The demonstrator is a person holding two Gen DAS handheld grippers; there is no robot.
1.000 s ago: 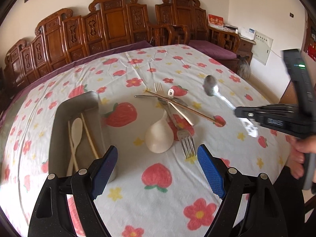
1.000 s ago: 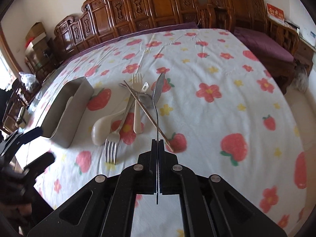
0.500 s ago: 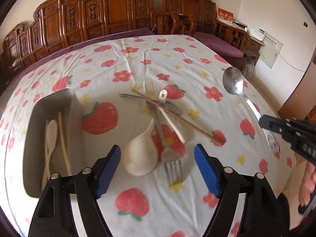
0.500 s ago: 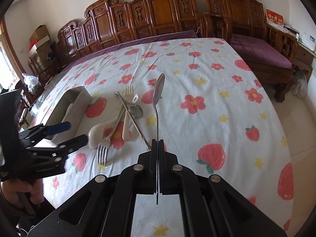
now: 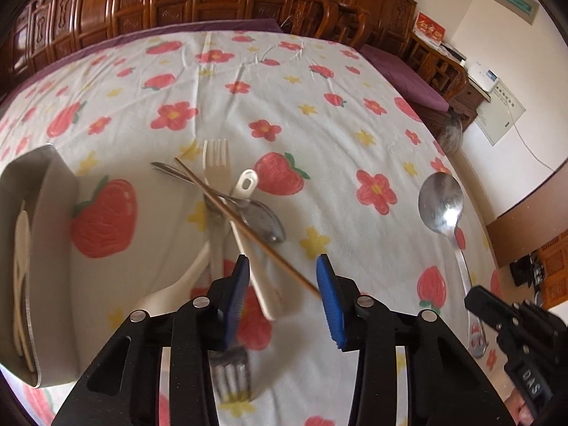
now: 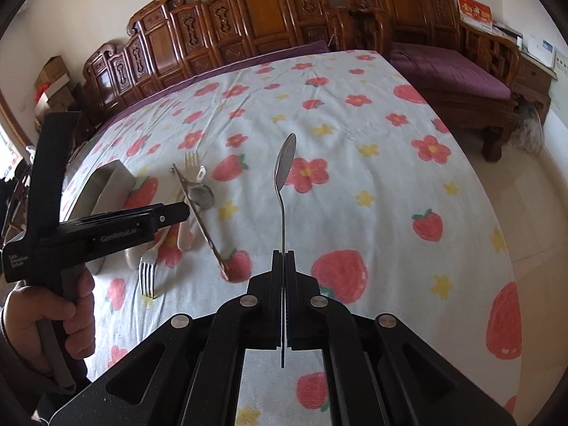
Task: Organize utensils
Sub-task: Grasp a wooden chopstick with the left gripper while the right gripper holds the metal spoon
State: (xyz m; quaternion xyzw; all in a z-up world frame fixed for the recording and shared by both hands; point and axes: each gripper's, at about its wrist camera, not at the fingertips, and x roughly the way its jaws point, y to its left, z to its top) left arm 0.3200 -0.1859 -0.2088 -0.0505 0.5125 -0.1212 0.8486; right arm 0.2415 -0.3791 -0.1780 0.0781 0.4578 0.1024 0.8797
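My right gripper is shut on the handle of a steel spoon, held above the tablecloth; the spoon also shows in the left wrist view. My left gripper is open and low over a crossed pile: a wooden chopstick, a white plastic fork, a steel spoon, a white ladle spoon and a steel fork. Its blue fingers straddle the chopstick's near end. The grey tray at the left holds a pale spoon.
A round table under a strawberry and flower cloth carries everything. Carved wooden chairs line its far side. A purple-cushioned bench stands at the right. The table edge drops to the floor at the right.
My left gripper has dropped and moved forward over the pile, its fingers now narrower around the chopstick's end. My right gripper has drawn back to the right, still holding the spoon up.
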